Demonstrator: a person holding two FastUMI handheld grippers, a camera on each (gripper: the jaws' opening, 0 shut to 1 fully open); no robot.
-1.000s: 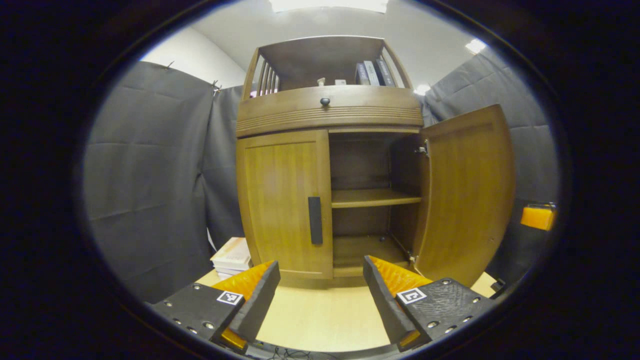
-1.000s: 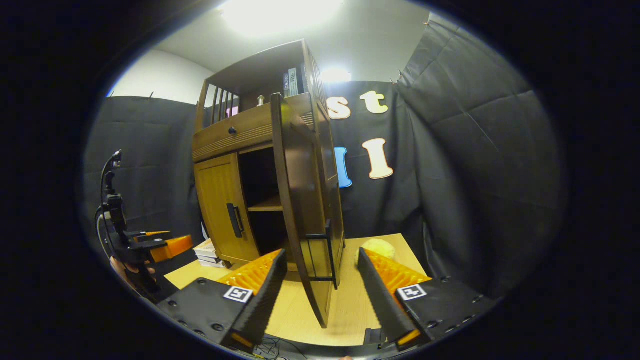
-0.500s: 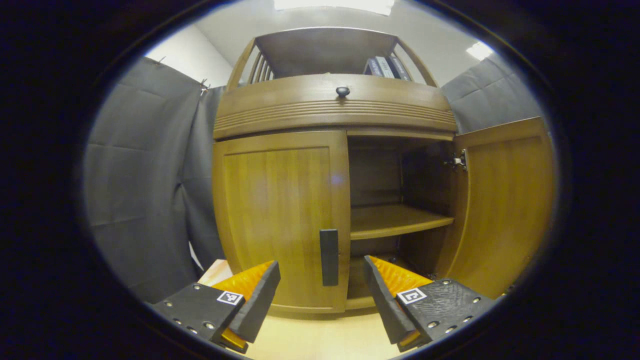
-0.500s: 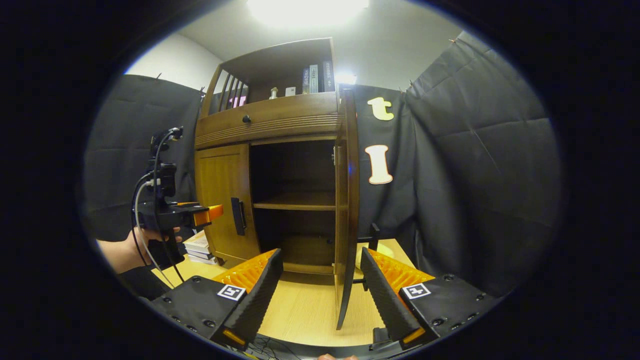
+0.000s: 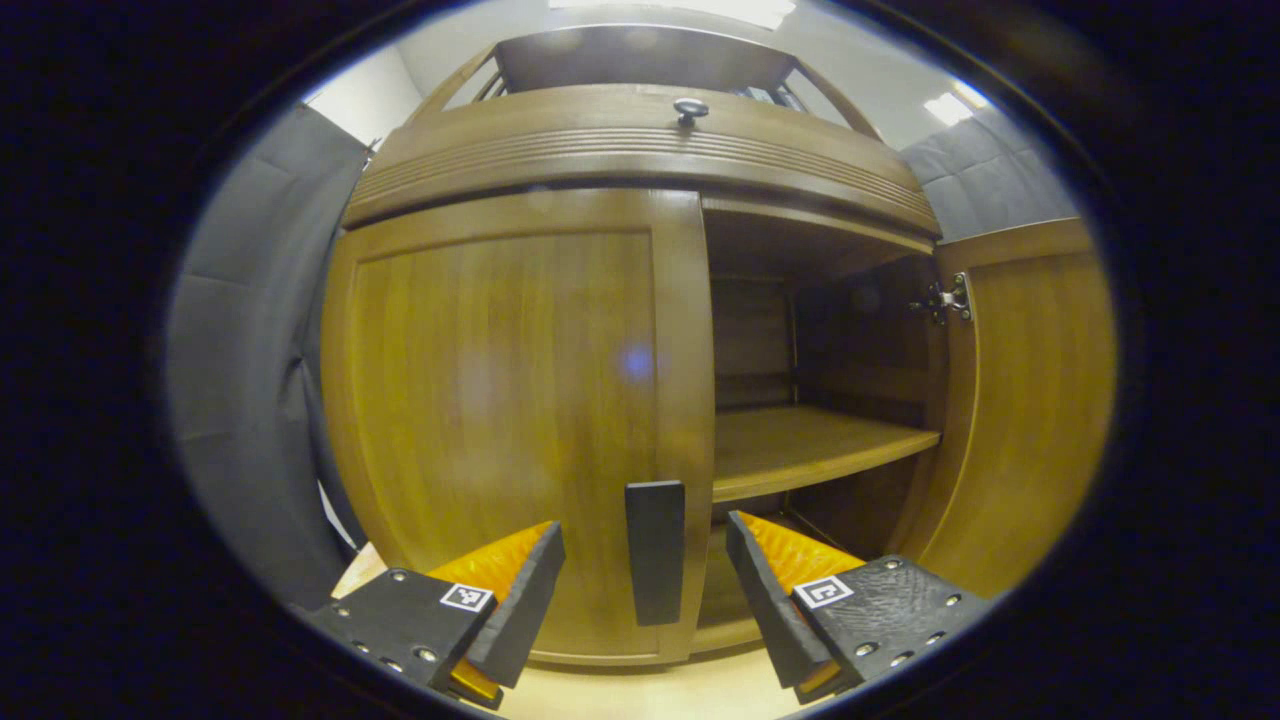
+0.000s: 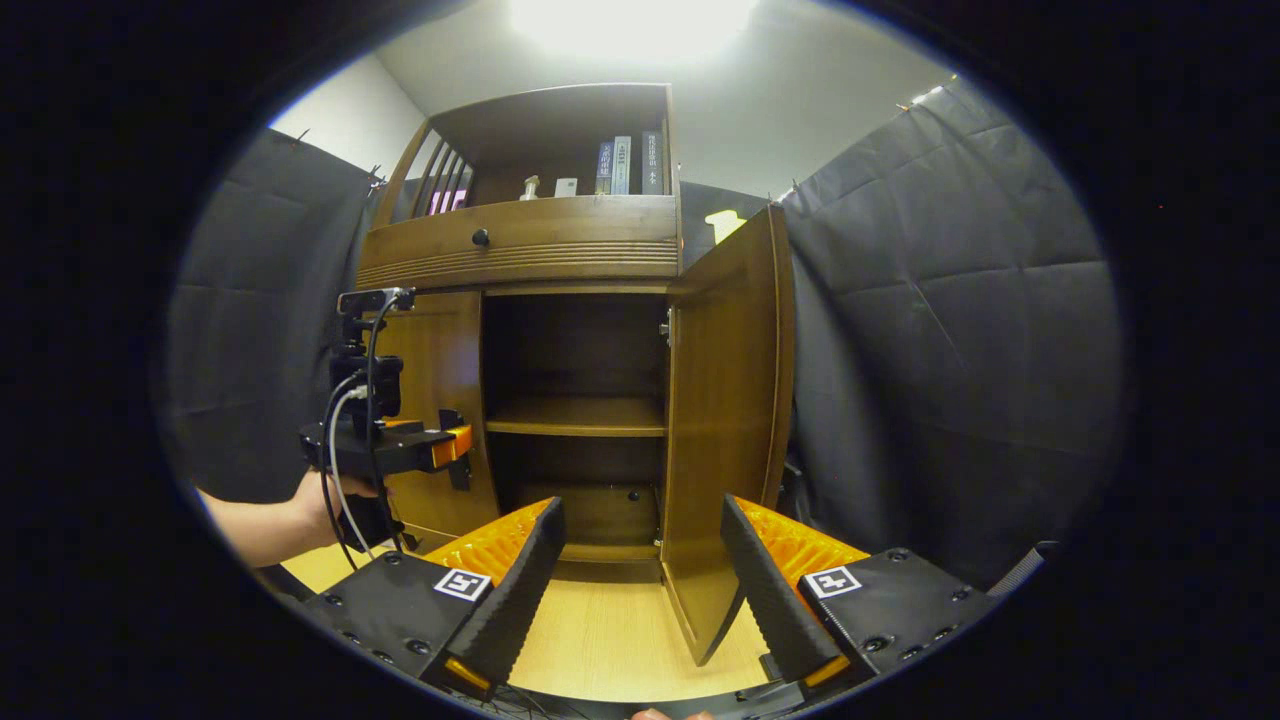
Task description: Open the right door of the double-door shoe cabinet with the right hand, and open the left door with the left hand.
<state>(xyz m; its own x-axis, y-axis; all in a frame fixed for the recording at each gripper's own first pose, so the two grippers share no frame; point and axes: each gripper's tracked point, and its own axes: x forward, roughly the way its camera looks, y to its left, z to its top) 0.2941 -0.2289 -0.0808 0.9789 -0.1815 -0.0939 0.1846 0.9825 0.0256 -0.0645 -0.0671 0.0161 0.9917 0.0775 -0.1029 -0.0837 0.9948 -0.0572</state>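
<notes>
**Right door open, left door shut**

Left gripper (image 5: 645, 590): jaws wide, straddling the left door's handle (image 5: 654, 550), no contact. Left door (image 5: 500, 400) closed. Right door (image 6: 725, 420) swung wide; shelf (image 6: 578, 417) bare. Right gripper (image 6: 640, 590): jaws wide, holding nothing, back from the cabinet (image 6: 530, 245). A hand (image 6: 330, 500) holds the left gripper at the handle.

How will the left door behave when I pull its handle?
The left door looks like rigid wood, so it should swing stiffly rather than flex. Its handle, a flat vertical bar between the left gripper fingers, may be slippery. Expect hinges like the right door hinge.
</notes>
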